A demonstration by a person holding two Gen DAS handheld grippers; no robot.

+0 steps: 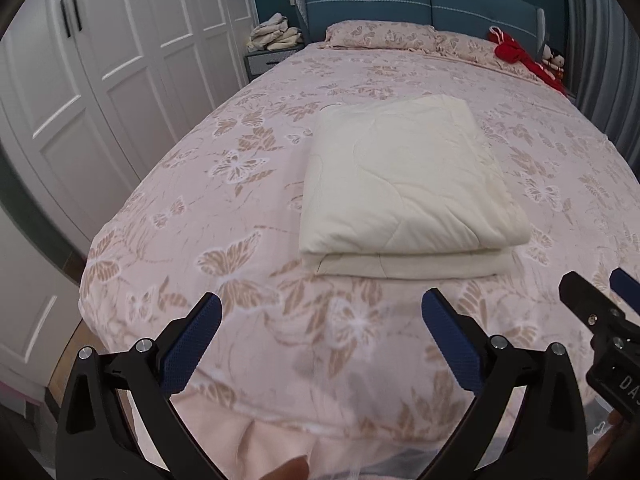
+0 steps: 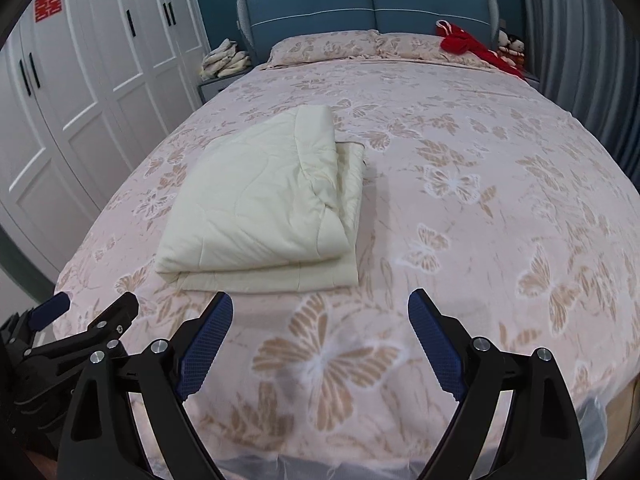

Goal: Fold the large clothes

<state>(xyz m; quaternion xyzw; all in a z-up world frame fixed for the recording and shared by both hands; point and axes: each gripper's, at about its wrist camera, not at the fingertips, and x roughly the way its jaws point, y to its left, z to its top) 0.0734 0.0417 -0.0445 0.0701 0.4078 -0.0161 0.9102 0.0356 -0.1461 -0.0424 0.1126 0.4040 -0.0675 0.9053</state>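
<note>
Although the cream quilt (image 1: 408, 184) already lies folded into a thick rectangle on the bed (image 1: 200, 240), near its foot and a little toward the wardrobe side, the stack is not quite square. In the right wrist view the upper fold (image 2: 256, 196) sits skewed over the lower layer (image 2: 352, 168), which juts out along the right edge. Both grippers hang over the foot of the bed, near the quilt but clear of it: the left gripper (image 1: 320, 340) has its jaws spread wide with nothing between them, and so does the right gripper (image 2: 320, 340).

The risk, as I judge it, lies in any further handling. A pinch on the top layer alone would peel the puffy fold open; a tug from one side would drag the whole bundle across the slippery-looking butterfly bedspread (image 2: 460, 240) and rumple it. The padded filling may also spring the fold loose unaided.
</note>
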